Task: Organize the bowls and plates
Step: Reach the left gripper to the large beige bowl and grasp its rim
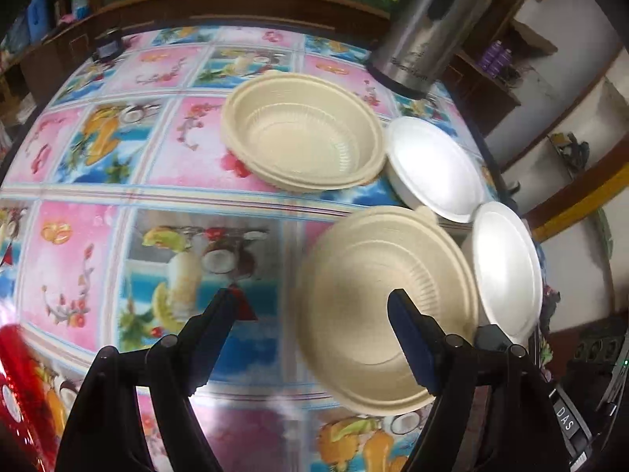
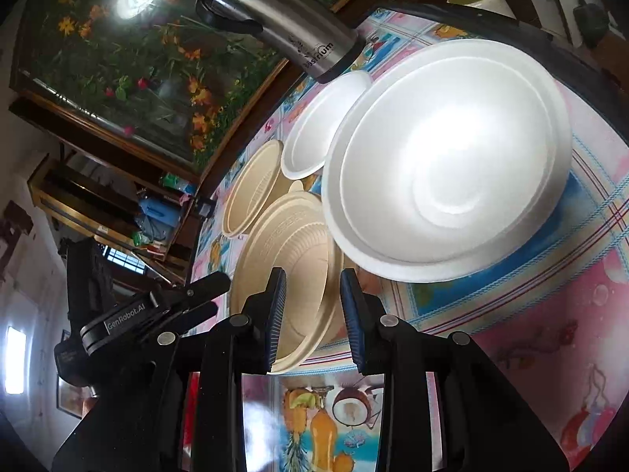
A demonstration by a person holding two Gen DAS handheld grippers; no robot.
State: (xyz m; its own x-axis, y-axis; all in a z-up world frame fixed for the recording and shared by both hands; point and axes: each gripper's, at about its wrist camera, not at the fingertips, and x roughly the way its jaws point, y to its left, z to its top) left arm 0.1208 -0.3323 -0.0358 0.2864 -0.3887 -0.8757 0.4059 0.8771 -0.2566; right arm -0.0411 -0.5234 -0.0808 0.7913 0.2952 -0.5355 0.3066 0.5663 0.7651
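Observation:
In the left wrist view a beige bowl point(image 1: 302, 137) rests upright on the table at center back. A second beige bowl point(image 1: 381, 310) is tilted at front right. My left gripper point(image 1: 314, 306) is open, its right finger over that bowl's inside. Two white foam plates point(image 1: 432, 165) point(image 1: 507, 267) lie at the right. In the right wrist view my right gripper point(image 2: 312, 287) is open with the tilted beige bowl's point(image 2: 287, 259) rim between its fingers. A large white foam plate point(image 2: 448, 157) and a smaller white plate point(image 2: 318, 126) sit beyond, with the other beige bowl point(image 2: 251, 192).
A steel thermos point(image 1: 428, 27) stands at the table's back right, also in the right wrist view point(image 2: 275, 19). The table point(image 1: 118, 236) has a colourful fruit-print cloth. A dark jar point(image 1: 107, 43) is at back left. Red packaging point(image 1: 15, 385) lies at front left.

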